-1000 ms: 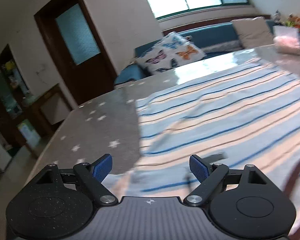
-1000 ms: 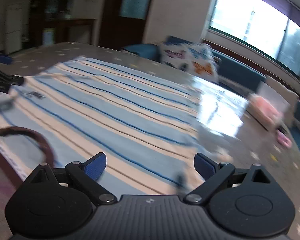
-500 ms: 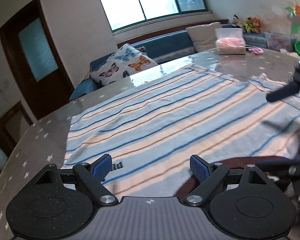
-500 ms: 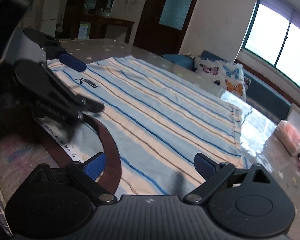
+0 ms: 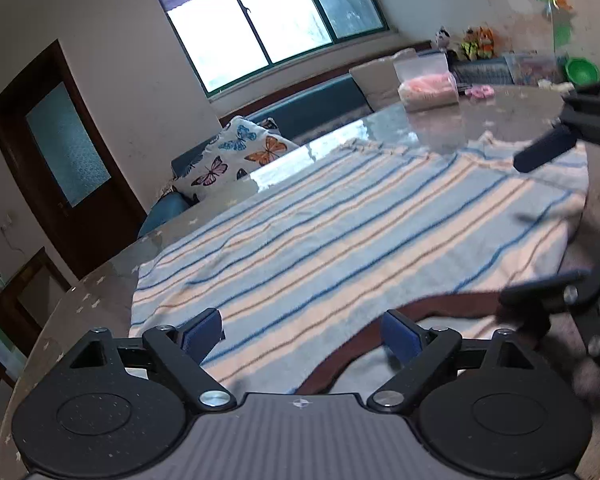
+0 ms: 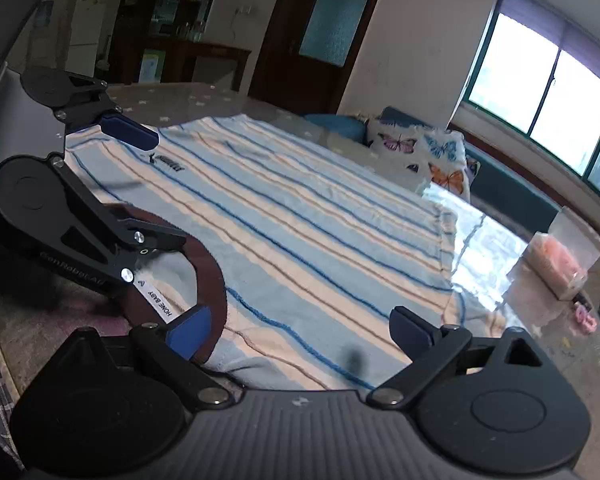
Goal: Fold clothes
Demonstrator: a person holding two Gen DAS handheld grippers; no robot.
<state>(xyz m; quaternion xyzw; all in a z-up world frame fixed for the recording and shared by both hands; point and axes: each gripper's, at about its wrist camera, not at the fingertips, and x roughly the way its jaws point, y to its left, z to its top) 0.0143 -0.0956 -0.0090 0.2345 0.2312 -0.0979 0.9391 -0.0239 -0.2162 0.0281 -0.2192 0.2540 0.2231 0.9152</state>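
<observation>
**Striped shirt spread flat on a round table, both grippers at the collar end**

Round table [image 5: 500,120], glossy grey with small white stars; rim curving past the left of the left wrist view, bare surface wide on that side and beyond the far hem. Striped shirt [image 5: 340,232], pale blue and cream with dark blue and tan lines, lying flat across the table's middle; left edge running straight toward the near rim, far hem slightly rumpled near the bright reflection. Brown collar [image 6: 210,276] curving at the near end, white label inside, small dark logo printed farther along the chest. Sofa [image 5: 324,104] below the window, behind the table, with a butterfly cushion [image 5: 236,156] at its left. Clear box [image 5: 426,84] of pink contents standing on the far bare part, well apart from the shirt; small pink item [image 5: 478,91] just beside it.

Left gripper [image 5: 302,330] low over the near shoulder, jaws spread wide, having just opened a little further, cloth below the gap but not pinched; right blue pad [image 5: 398,336] just beside the collar band. Right gripper [image 6: 300,330] likewise spread wide over the opposite side of the collar, nothing pinched; left pad [image 6: 190,330] beside the brown band. Each gripper visible at the edge of the other's view, near but apart.
</observation>
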